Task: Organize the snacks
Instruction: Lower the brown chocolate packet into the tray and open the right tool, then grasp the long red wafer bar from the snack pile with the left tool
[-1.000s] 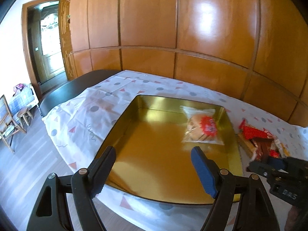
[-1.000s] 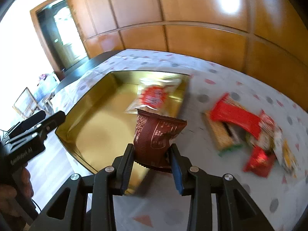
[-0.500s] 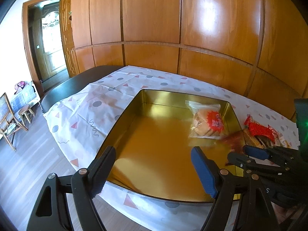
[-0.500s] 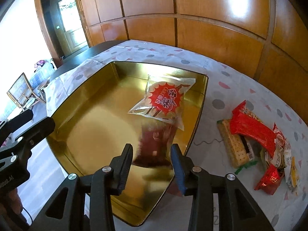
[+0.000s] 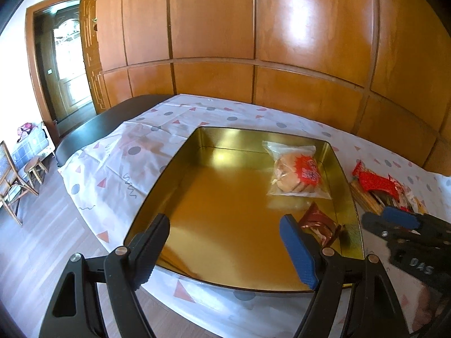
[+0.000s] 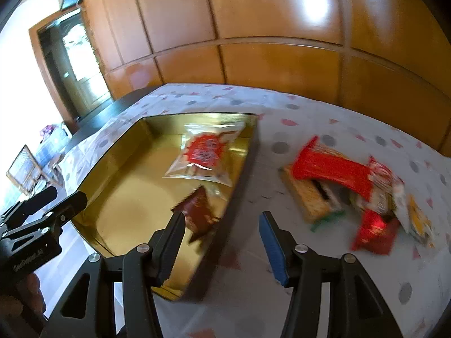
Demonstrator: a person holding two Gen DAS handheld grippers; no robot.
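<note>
A gold tray [image 5: 180, 166] [image 6: 118, 152] sits on the patterned tablecloth. In it lie a clear bag of biscuits with a red label [image 5: 298, 171] [image 6: 207, 152] and a brown snack packet [image 5: 318, 225] [image 6: 197, 211] near the tray's right wall. My left gripper [image 5: 225, 248] is open and empty over the tray's near edge. My right gripper [image 6: 222, 242] is open and empty, above the tray's right rim; it also shows in the left wrist view [image 5: 394, 222]. A pile of loose snacks [image 6: 352, 186] [image 5: 377, 186] lies on the cloth right of the tray.
The pile holds a red packet [image 6: 329, 169], a cracker pack [image 6: 307, 197] and small red and yellow packets. A wooden panelled wall [image 5: 253, 42] stands behind the table. The table's left edge drops to the floor, with chairs [image 5: 11, 174] and a doorway [image 5: 64, 70] beyond.
My right gripper carried the brown packet over the tray, opened and let it go. The packet now lies in the tray. The right gripper has swung right towards the snack pile.
</note>
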